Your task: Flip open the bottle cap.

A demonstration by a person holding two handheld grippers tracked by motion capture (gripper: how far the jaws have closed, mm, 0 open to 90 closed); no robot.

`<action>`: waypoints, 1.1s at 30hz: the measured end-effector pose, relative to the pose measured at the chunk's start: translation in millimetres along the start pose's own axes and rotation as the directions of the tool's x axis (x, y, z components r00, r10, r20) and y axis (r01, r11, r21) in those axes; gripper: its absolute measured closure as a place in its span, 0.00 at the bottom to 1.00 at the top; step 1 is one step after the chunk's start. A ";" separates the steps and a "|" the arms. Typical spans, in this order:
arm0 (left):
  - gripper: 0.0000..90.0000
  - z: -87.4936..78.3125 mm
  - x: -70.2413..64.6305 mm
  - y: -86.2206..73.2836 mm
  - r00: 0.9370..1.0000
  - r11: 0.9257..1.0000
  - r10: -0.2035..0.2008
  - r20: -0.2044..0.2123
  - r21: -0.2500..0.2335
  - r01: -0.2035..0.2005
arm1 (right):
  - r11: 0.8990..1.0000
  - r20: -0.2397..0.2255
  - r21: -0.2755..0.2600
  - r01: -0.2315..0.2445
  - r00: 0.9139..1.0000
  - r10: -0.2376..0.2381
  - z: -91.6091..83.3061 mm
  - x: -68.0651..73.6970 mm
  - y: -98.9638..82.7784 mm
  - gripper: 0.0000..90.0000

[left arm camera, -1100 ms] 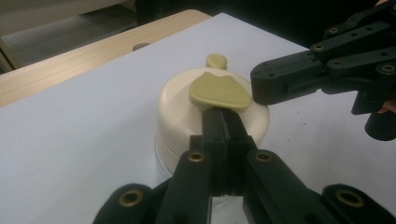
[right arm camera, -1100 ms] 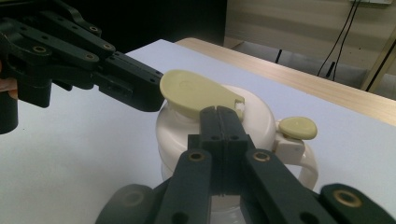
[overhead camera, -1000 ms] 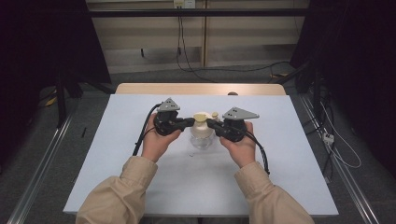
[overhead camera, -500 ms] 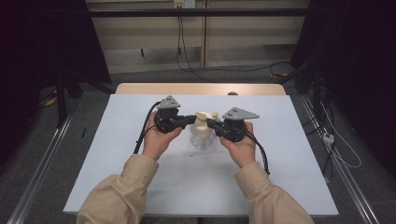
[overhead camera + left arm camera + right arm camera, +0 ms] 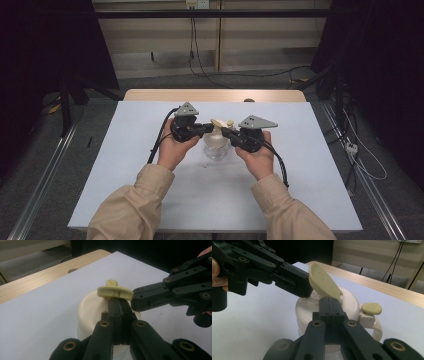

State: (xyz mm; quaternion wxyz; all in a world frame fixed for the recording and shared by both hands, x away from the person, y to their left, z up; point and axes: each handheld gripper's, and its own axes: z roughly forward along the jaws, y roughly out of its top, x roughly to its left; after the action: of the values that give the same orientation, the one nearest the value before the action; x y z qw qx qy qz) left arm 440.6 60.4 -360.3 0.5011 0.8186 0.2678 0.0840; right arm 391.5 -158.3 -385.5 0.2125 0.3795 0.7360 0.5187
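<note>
A clear jar (image 5: 216,149) with a cream lid (image 5: 90,307) stands mid-table. Its pale yellow flip cap (image 5: 324,282) is tilted up over small holes in the lid. My left gripper (image 5: 209,129) comes in from the left. Its jaws are shut, and their tips (image 5: 118,302) sit right under the flip cap (image 5: 115,291). My right gripper (image 5: 225,132) comes in from the right, also shut, with its tips (image 5: 330,301) against the cap's lower edge. In each gripper view the other gripper (image 5: 150,298) (image 5: 292,283) touches the cap. A round yellow knob (image 5: 371,308) tops the jar's handle.
The jar stands on a white sheet (image 5: 150,190) that covers a wooden table (image 5: 150,95). Cables (image 5: 160,140) trail from both grippers across the sheet. Metal rails (image 5: 40,185) run along the floor on both sides.
My left gripper has edged slightly to the right toward the cap. The jar and my right gripper have hardly moved.
</note>
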 end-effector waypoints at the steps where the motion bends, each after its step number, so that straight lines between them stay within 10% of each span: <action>1: 1.00 -0.3 0.2 0.5 1.000 1.000 0.001 0.000 0.001 -0.001 | 1.000 -0.001 -0.002 -0.001 1.000 0.001 0.0 -0.2 -0.2 1.00; 33: 1.00 2.3 1.8 12.8 1.000 1.000 0.008 -0.012 0.000 -0.008 | 1.000 -0.003 -0.009 -0.008 1.000 0.008 0.1 -0.5 -1.1 1.00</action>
State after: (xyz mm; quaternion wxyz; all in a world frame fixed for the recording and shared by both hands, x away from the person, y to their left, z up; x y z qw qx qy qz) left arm 447.6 55.0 -350.6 0.4993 0.8191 0.2674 0.0910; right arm 391.5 -158.8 -386.5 0.2112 0.3806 0.7325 0.5234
